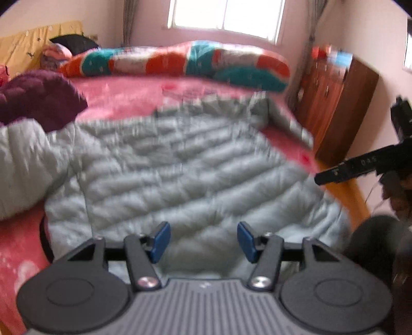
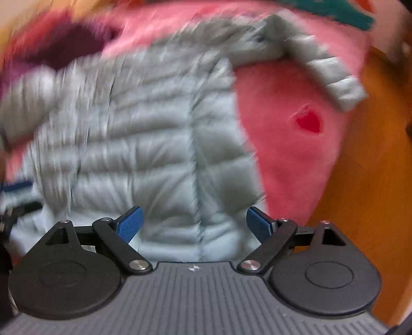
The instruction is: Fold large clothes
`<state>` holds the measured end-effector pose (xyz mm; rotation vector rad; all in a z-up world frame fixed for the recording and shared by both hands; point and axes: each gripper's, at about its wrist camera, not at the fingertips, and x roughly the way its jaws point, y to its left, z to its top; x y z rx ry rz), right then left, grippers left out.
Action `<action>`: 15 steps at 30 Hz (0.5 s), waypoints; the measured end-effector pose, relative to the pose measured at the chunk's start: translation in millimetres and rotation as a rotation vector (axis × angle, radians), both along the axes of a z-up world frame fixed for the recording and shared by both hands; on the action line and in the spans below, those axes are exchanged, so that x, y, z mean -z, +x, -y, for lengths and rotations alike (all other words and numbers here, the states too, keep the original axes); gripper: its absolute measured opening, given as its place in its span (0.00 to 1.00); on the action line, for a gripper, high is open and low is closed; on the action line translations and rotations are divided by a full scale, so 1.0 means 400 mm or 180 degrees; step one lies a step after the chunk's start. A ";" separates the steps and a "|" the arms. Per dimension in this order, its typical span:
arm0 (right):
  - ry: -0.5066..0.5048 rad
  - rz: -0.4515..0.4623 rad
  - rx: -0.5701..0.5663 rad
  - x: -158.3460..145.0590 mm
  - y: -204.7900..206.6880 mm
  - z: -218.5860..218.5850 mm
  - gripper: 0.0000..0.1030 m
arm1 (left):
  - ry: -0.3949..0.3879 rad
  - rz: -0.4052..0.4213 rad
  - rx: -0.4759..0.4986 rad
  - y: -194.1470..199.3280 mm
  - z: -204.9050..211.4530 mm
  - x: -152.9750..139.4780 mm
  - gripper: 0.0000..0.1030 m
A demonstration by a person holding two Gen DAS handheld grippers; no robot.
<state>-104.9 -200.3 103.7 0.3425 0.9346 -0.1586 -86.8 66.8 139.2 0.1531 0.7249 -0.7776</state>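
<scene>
A pale grey quilted puffer jacket [image 1: 180, 165] lies spread flat on a pink bedspread [image 1: 123, 95], its hem towards me and one sleeve [image 1: 283, 116] stretched to the far right. My left gripper [image 1: 204, 241] hovers over the hem, blue pads apart with nothing between them. In the right wrist view the same jacket [image 2: 144, 144] fills the frame, its sleeve [image 2: 332, 77] running to the upper right. My right gripper [image 2: 194, 223] stands open above the jacket's lower right part near a vertical seam, holding nothing. The right gripper's black body [image 1: 360, 165] shows at the right edge of the left view.
A dark purple garment [image 1: 38, 98] lies at the far left of the bed. A rolled orange, teal and grey quilt [image 1: 180, 61] lies along the far side under a window [image 1: 226, 15]. A wooden cabinet [image 1: 340, 103] stands right of the bed. An orange wooden floor [image 2: 365, 180] lies beyond the bed's edge.
</scene>
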 end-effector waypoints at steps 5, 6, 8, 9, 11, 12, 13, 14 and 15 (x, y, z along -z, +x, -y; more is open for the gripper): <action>0.0494 0.0643 0.0713 -0.037 0.009 0.165 1.00 | -0.0089 0.0137 0.0074 0.034 0.050 -0.032 0.57; 0.0636 0.0751 0.0836 -0.032 0.014 0.198 1.00 | -0.0075 0.0155 0.0096 0.038 0.064 -0.032 0.58; 0.0934 0.0963 0.1074 -0.005 0.026 0.256 1.00 | -0.0061 0.0179 0.0145 0.047 0.091 -0.031 0.58; 0.1036 0.1046 0.1159 0.008 0.030 0.277 1.00 | -0.0065 0.0185 0.0166 0.049 0.102 -0.030 0.59; 0.1124 0.1233 0.1331 0.031 0.039 0.311 1.00 | -0.0074 0.0171 0.0223 0.056 0.125 -0.026 0.60; 0.1202 0.1289 0.1415 0.045 0.044 0.329 1.00 | -0.0079 0.0165 0.0248 0.060 0.133 -0.024 0.61; 0.1351 0.1342 0.1510 0.057 0.046 0.338 1.00 | -0.0087 0.0160 0.0270 0.062 0.136 -0.022 0.61; 0.1563 0.1424 0.1604 0.077 0.050 0.359 1.00 | -0.0094 0.0146 0.0287 0.066 0.141 -0.020 0.62; 0.1787 0.1522 0.1721 0.099 0.052 0.378 1.00 | -0.0095 0.0128 0.0297 0.067 0.148 -0.016 0.63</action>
